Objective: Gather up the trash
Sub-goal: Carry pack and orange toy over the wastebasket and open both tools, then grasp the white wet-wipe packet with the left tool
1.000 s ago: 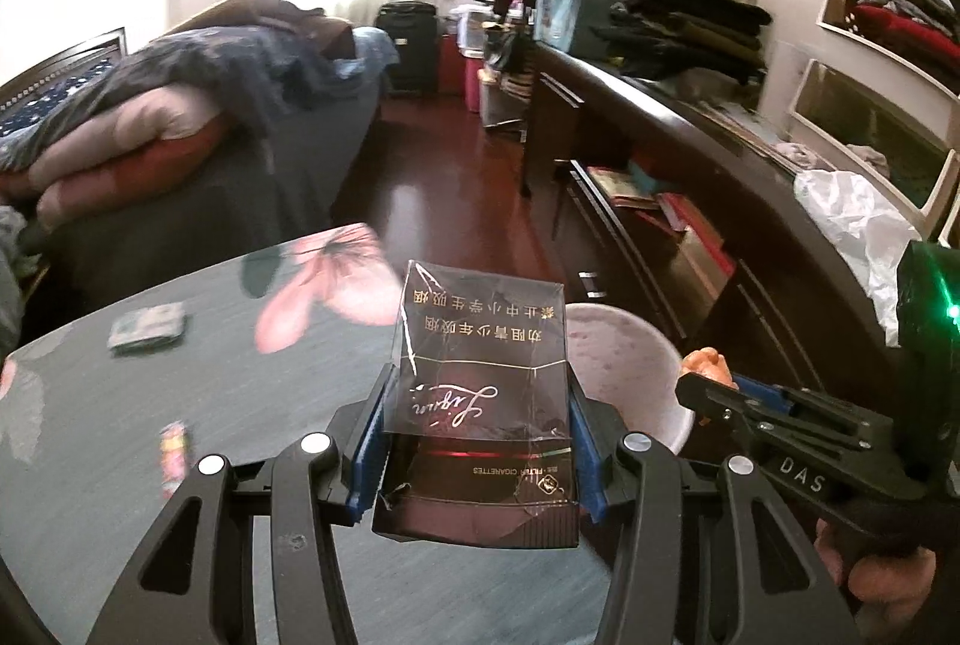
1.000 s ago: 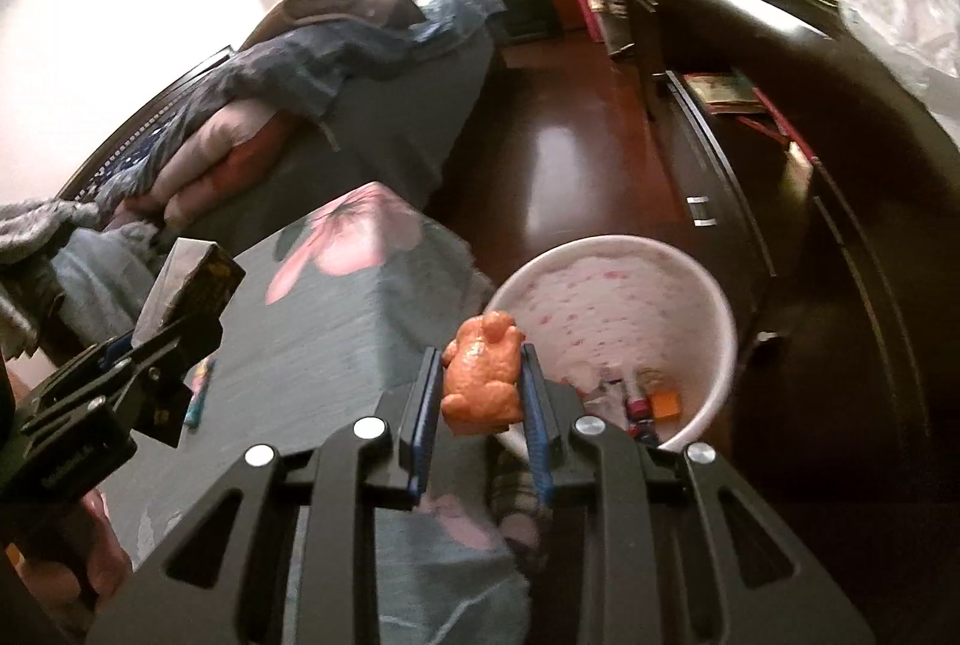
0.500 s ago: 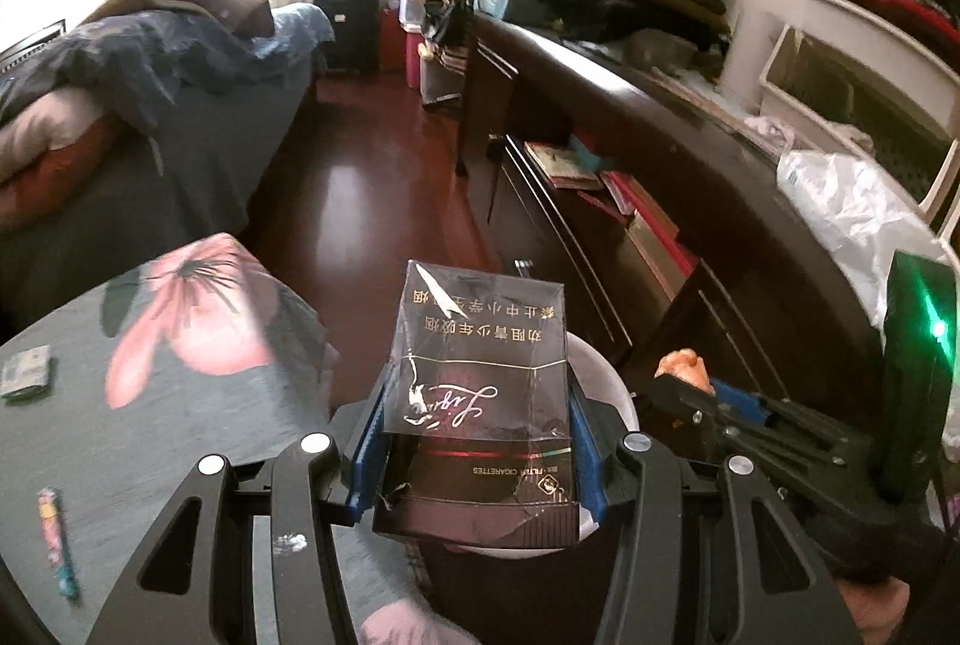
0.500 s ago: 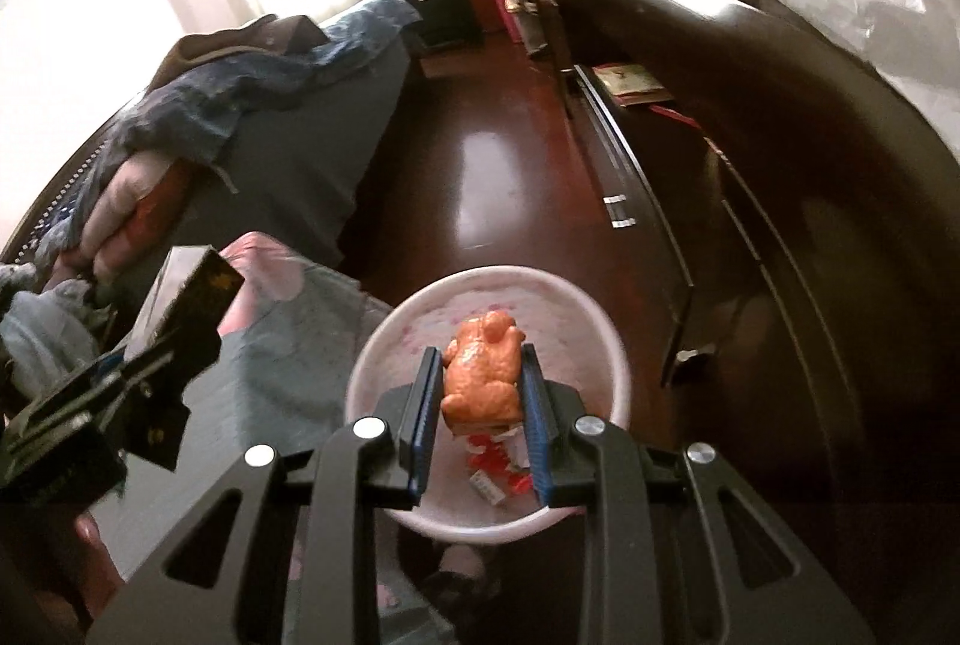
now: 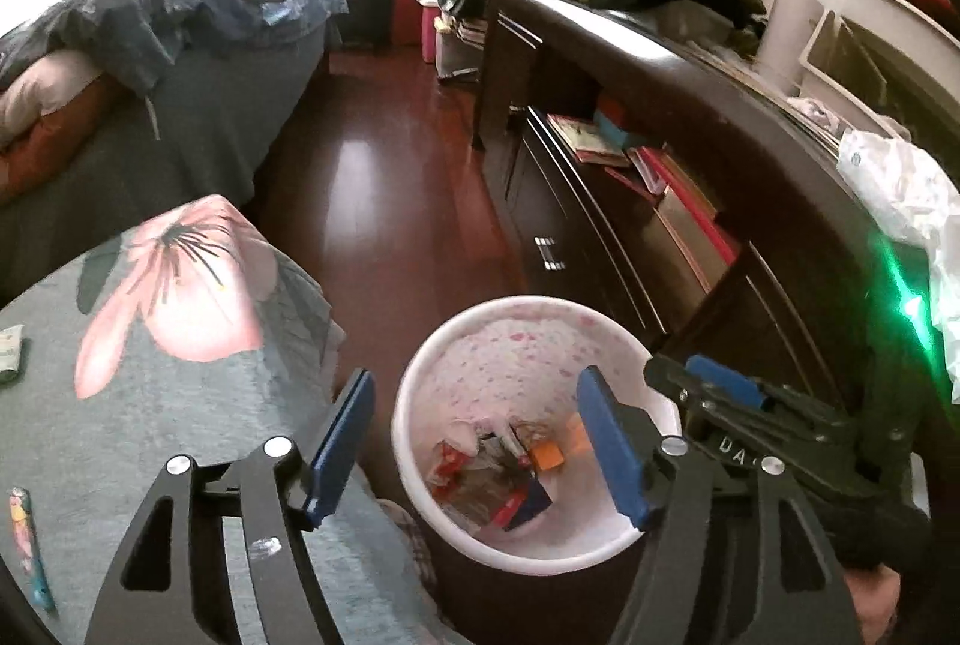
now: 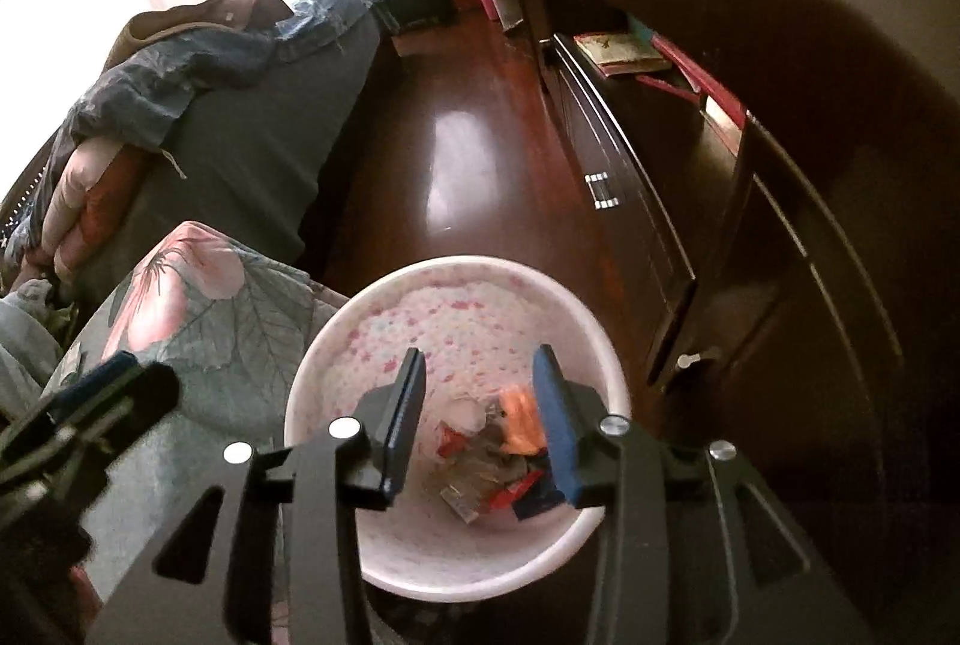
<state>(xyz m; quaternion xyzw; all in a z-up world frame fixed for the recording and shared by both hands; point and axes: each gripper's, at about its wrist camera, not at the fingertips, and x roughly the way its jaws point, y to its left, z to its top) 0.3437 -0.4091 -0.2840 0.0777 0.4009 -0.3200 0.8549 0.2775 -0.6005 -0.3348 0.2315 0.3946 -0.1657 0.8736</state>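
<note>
i have both claws over the white trash bin (image 5: 606,546), which stands on the floor just off the edge of the floral-cloth surface (image 5: 180,393). my left claw (image 5: 480,441) has its jaws opening wide with nothing between the pads; through the gap i see straight down onto the litter (image 5: 498,477) at the bin's bottom. my right claw (image 6: 480,417) is opening too, narrower. an orange piece (image 6: 521,420) shows in its gap close to the right pad, blurred, and i can't tell whether it touches the pad or is already falling; i judge it released.

what the next move turns on, as i judge it, is the trash left on the surface: a slim striped wrapper (image 5: 27,549) at the near-left edge, its long axis running roughly away from me, and a small packet (image 5: 9,360) at the far-left edge. both lie well to the left of the left claw, so that hand is nearer. it would need to swing left and line its jaws across the wrapper's narrow width.
</note>
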